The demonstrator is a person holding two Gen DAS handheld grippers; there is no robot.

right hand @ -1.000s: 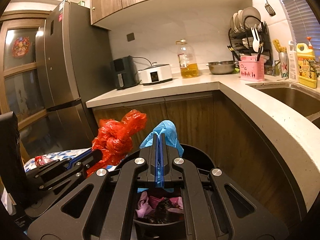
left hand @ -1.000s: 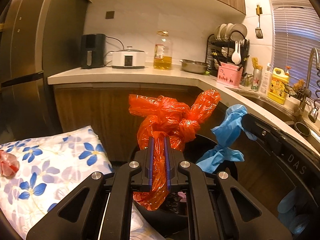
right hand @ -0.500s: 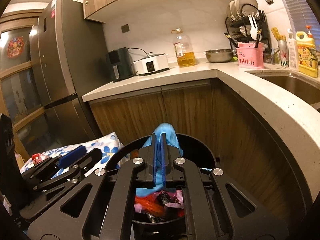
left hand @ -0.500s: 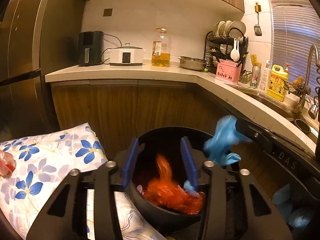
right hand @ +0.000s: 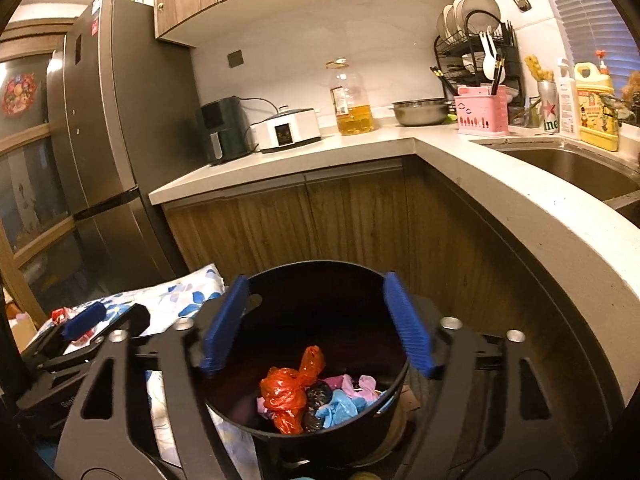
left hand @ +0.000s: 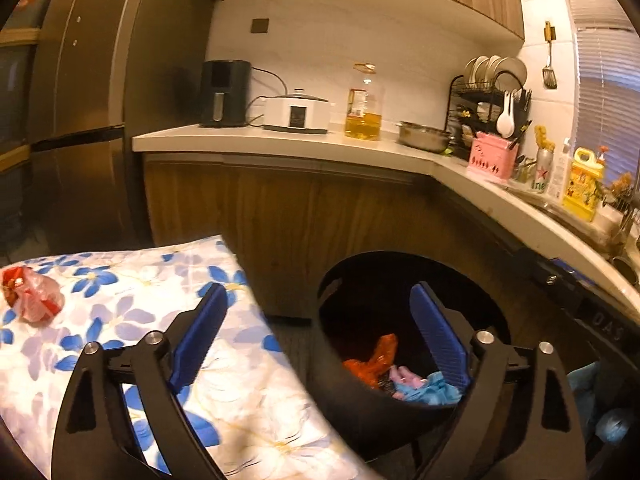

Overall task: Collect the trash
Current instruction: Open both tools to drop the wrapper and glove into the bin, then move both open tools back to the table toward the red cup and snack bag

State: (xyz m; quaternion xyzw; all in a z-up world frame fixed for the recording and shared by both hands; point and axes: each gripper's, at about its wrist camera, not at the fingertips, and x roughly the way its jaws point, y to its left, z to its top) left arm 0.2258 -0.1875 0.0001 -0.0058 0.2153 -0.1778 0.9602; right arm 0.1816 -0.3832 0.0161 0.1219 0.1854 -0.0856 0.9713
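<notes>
A black round bin (left hand: 400,256) (right hand: 312,266) stands on the floor against the wooden cabinets. Inside it lie a knotted orange bag (right hand: 288,392) (left hand: 372,360), a blue bag (right hand: 340,406) (left hand: 430,392) and some pink and dark scraps. My right gripper (right hand: 316,284) hovers over the bin with its jaws opening and nothing between them. My left gripper (left hand: 318,296) hangs over the bin's left rim, jaws also opening and empty. A small red-and-clear bag (left hand: 32,296) rests on the blue-flowered cloth (left hand: 160,280) at the left.
A pale L-shaped counter (right hand: 520,208) wraps around behind and to the right of the bin, with a sink (right hand: 568,164) in it. A tall grey fridge (right hand: 100,140) stands at the left. An air fryer, a cooker, an oil bottle and a dish rack sit on the counter.
Both grippers went from shut to wide open. The orange bag fell from the left one into the bin, then the blue bag from the right. The left gripper shifted leftward.
</notes>
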